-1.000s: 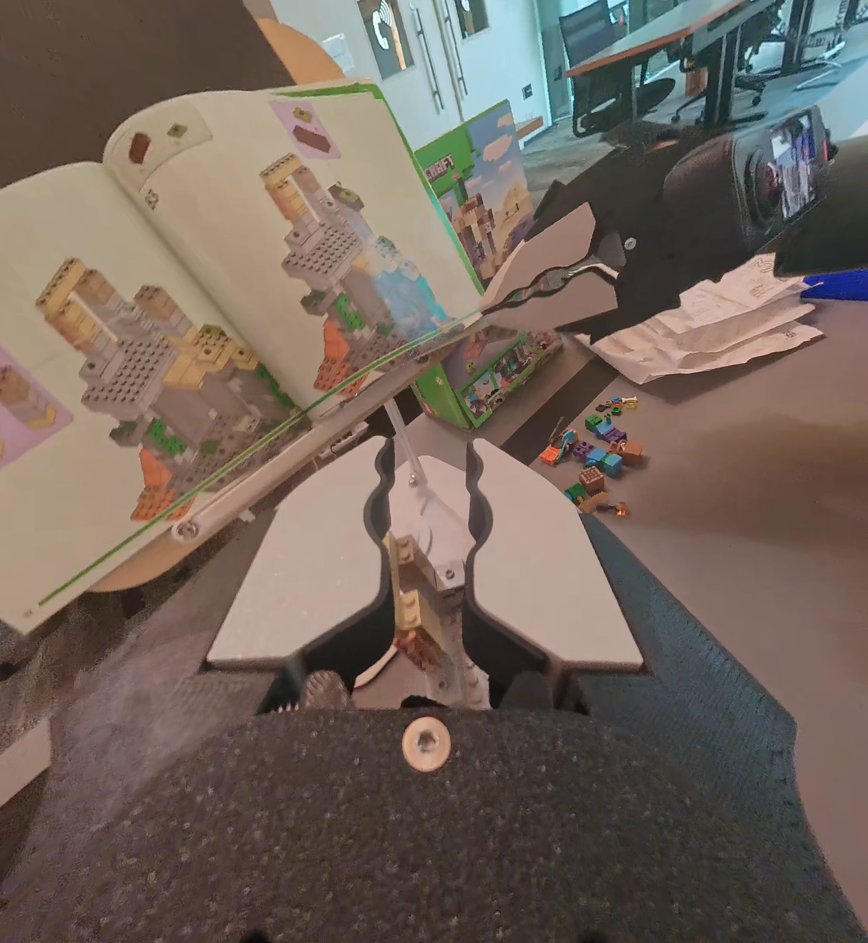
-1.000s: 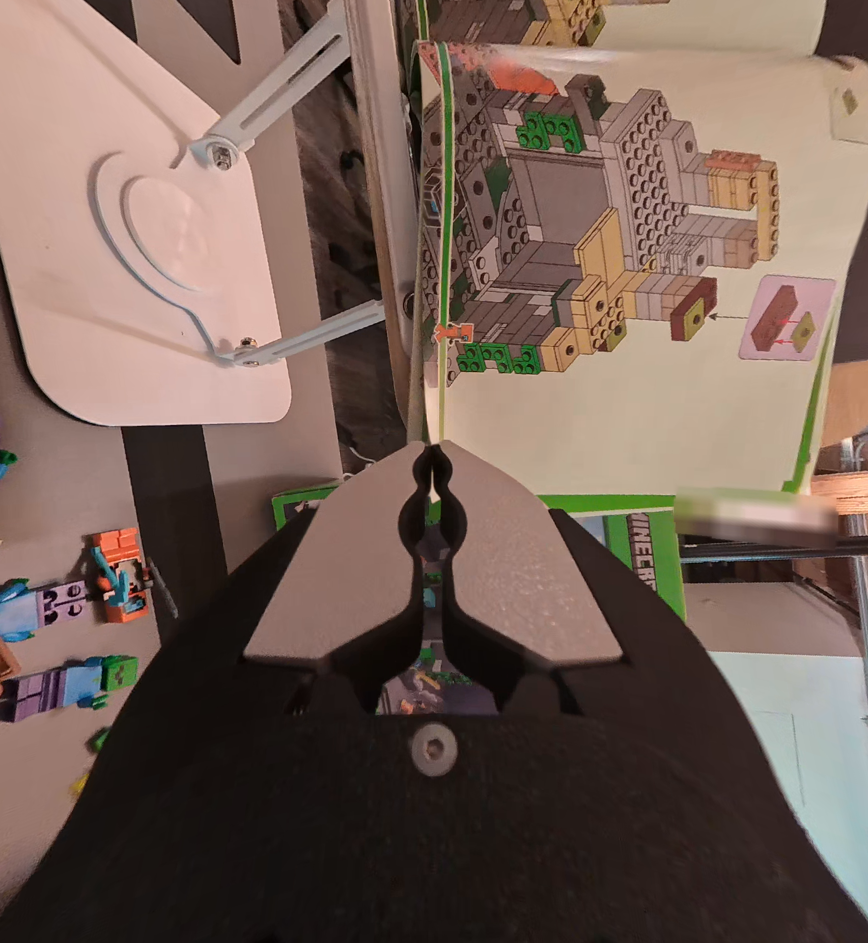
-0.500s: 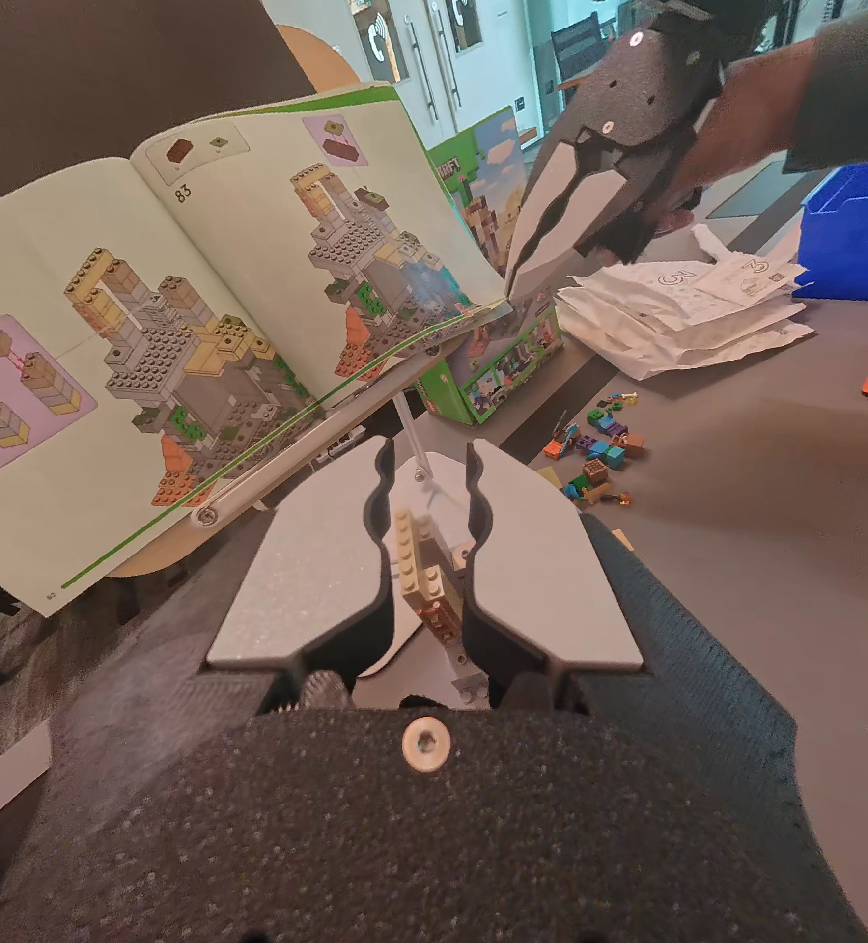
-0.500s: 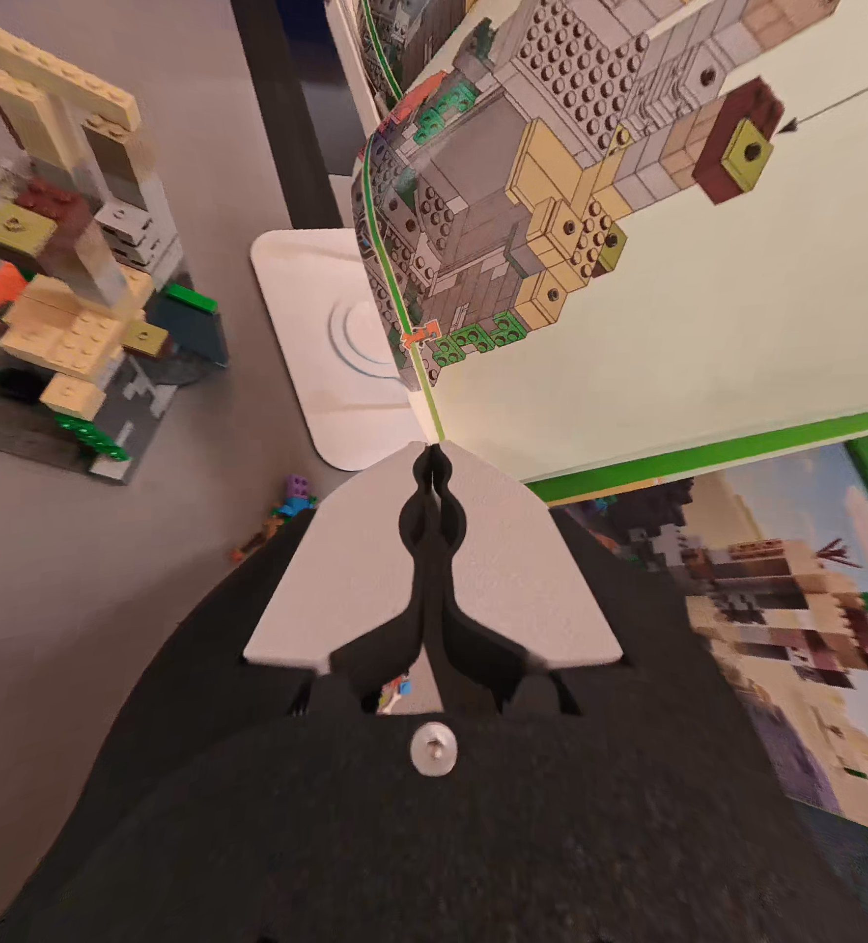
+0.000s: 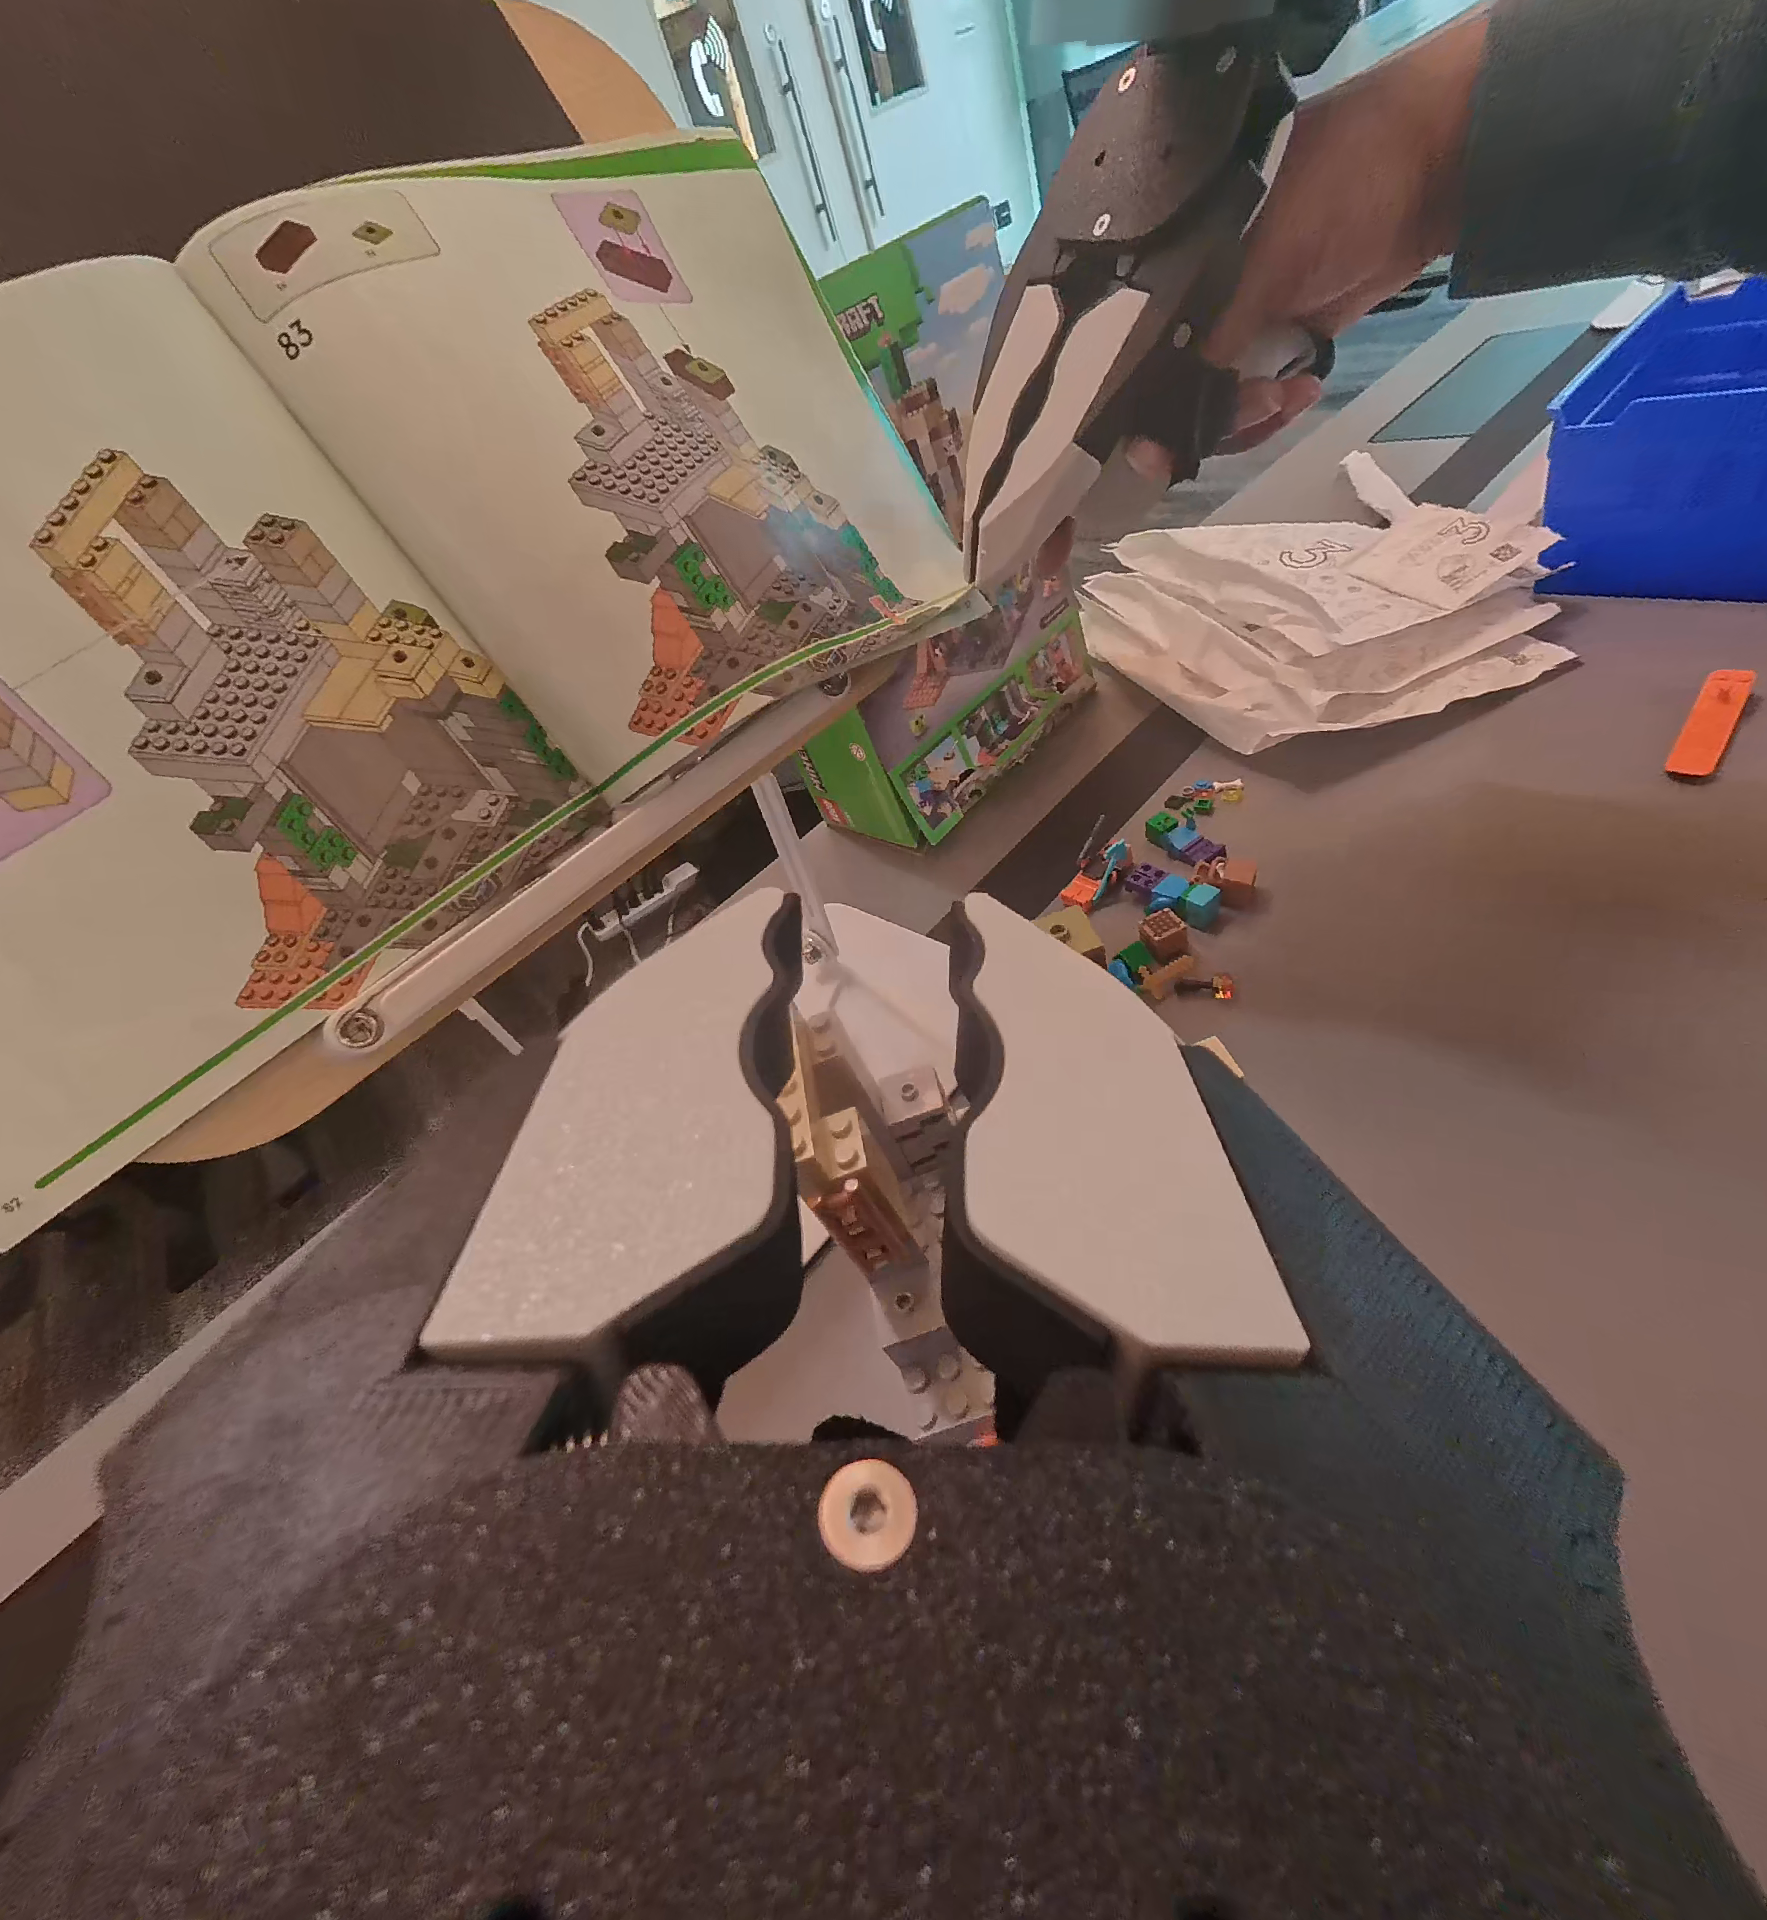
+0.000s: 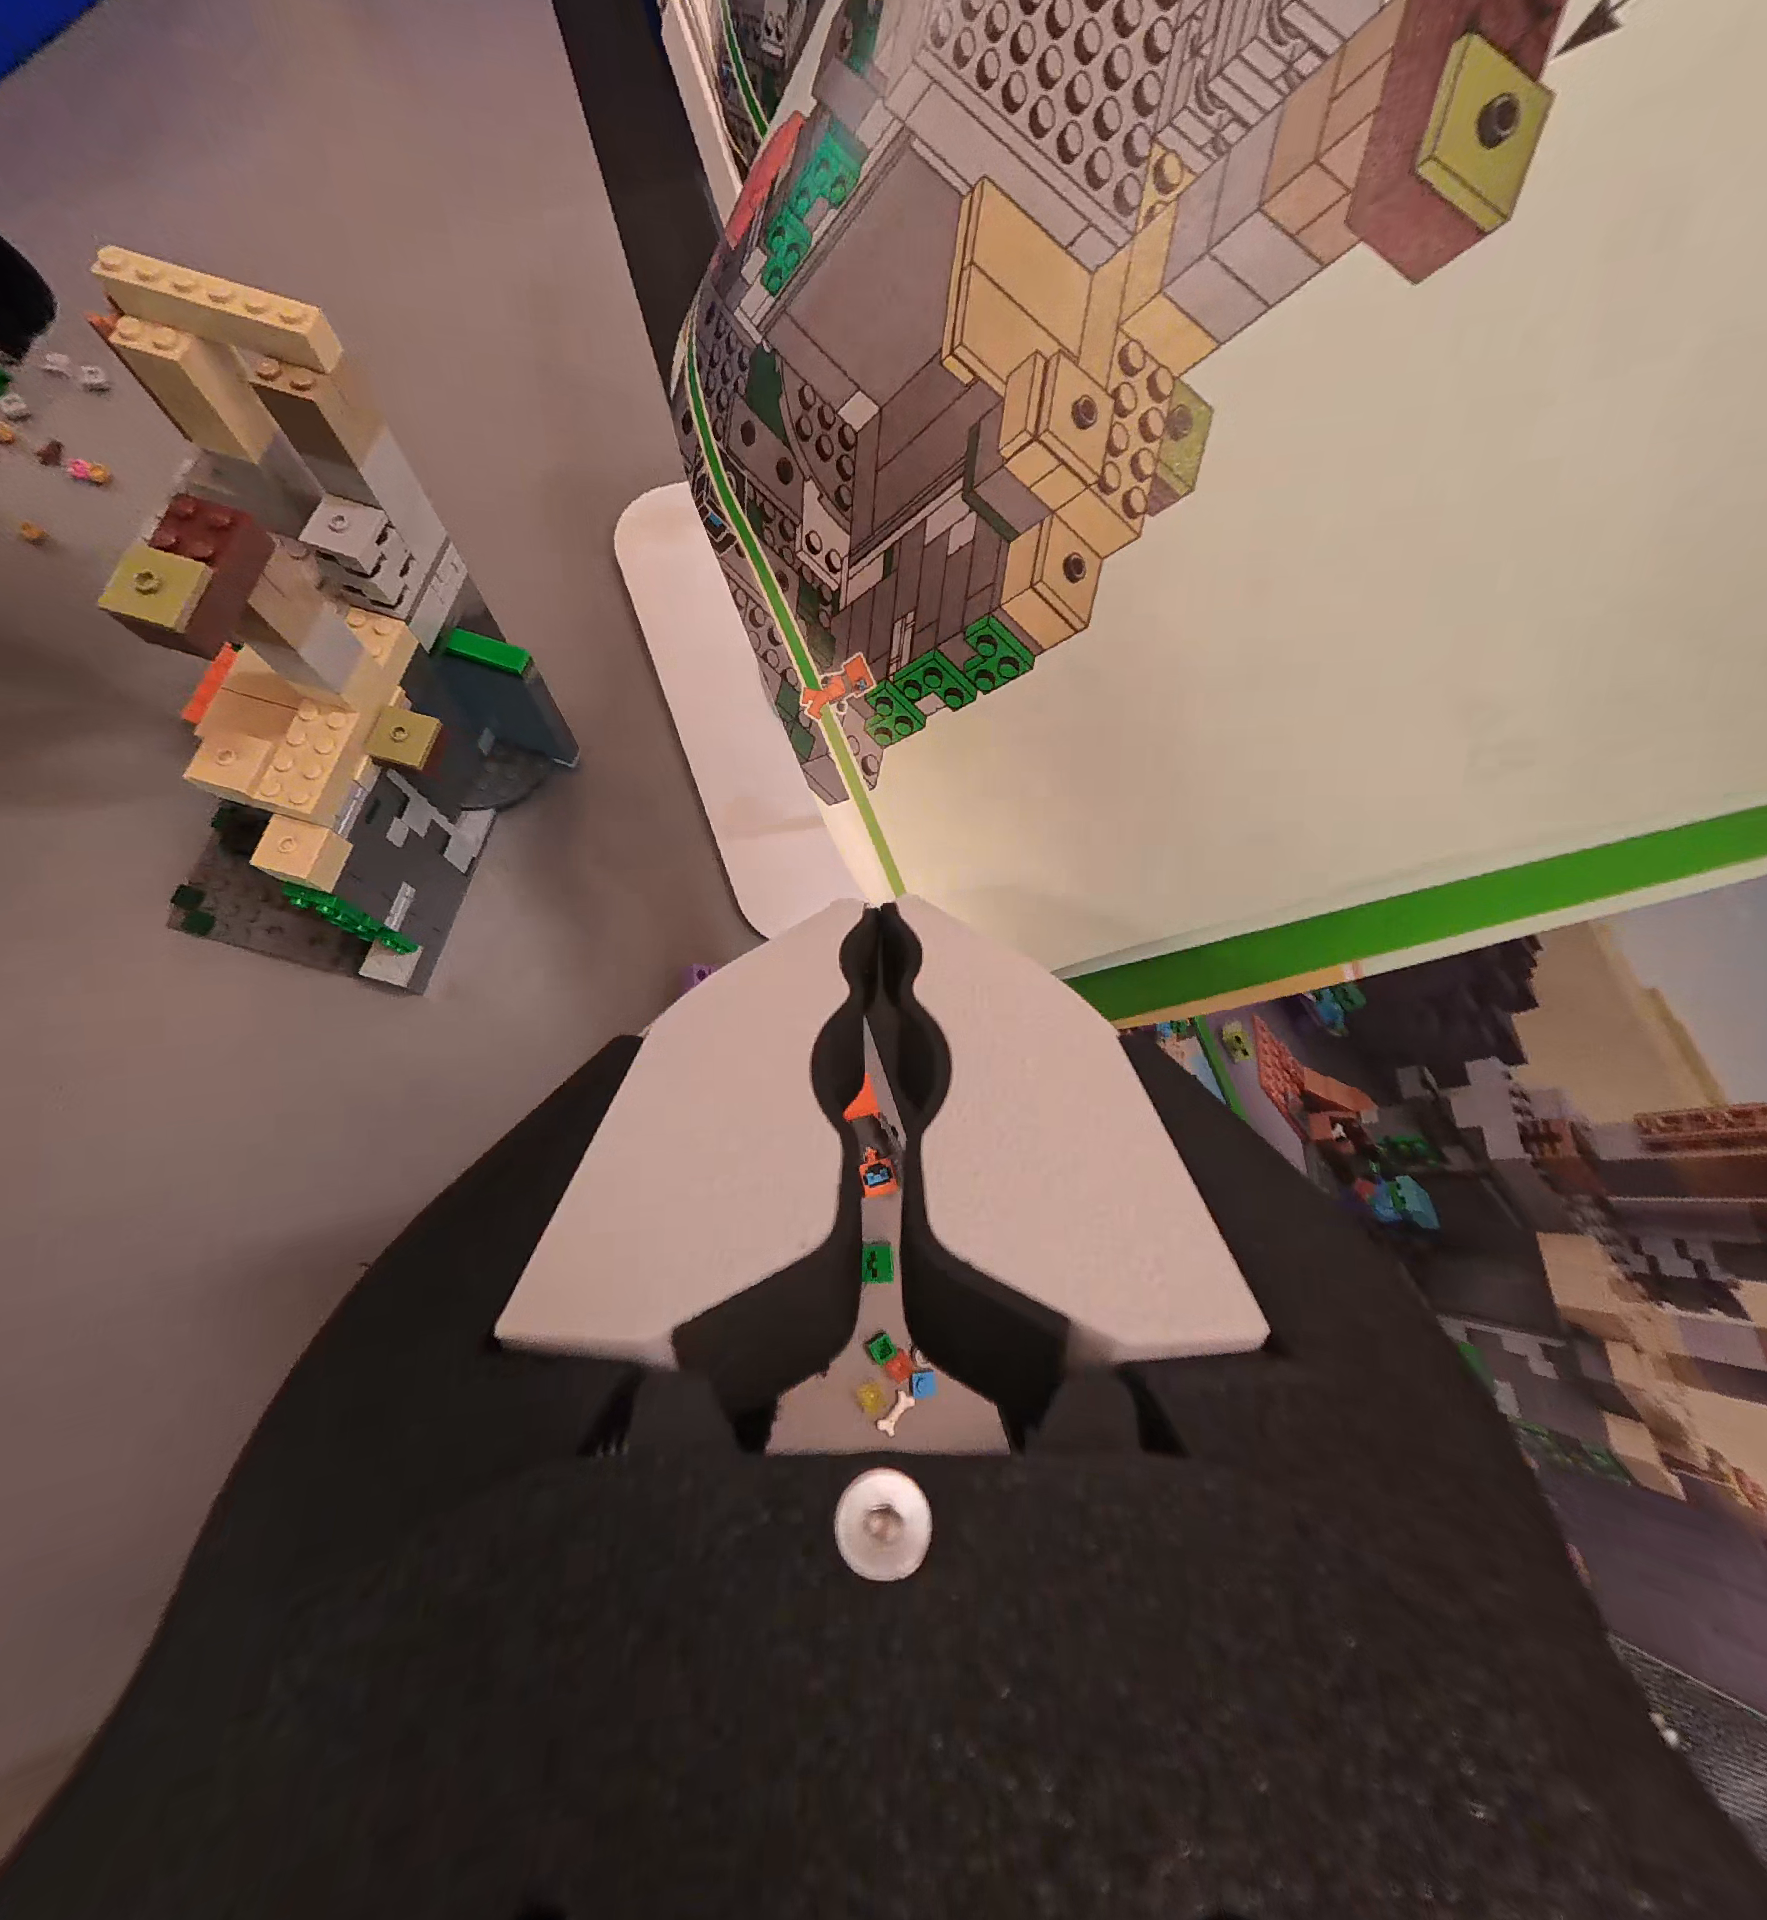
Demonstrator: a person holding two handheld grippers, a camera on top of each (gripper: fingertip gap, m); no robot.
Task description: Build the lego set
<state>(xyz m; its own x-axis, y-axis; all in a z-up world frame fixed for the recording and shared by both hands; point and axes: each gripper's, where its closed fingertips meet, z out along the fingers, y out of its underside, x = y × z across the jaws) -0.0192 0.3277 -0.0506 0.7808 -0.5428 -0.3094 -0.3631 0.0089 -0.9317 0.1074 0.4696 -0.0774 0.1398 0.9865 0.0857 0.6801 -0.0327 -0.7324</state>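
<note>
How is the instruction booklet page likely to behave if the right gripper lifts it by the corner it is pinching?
Probably floppy: the page already curls where the right gripper pinches its corner. It looks thin and light, so it should turn easily. A sharp pull might crease or tear it, since only the tips grip the edge.

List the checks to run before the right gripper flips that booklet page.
1. Right gripper pinching the booklet page at its lower corner, jaws shut: ok.
2. Only one sheet pinched: cannot tell.
3. White stand under the booklet, on the table: ok.
4. Left gripper open, holding nothing, clear of the page: ok.
5. Lego build upright on the table, off to the side of the page: ok.
</note>
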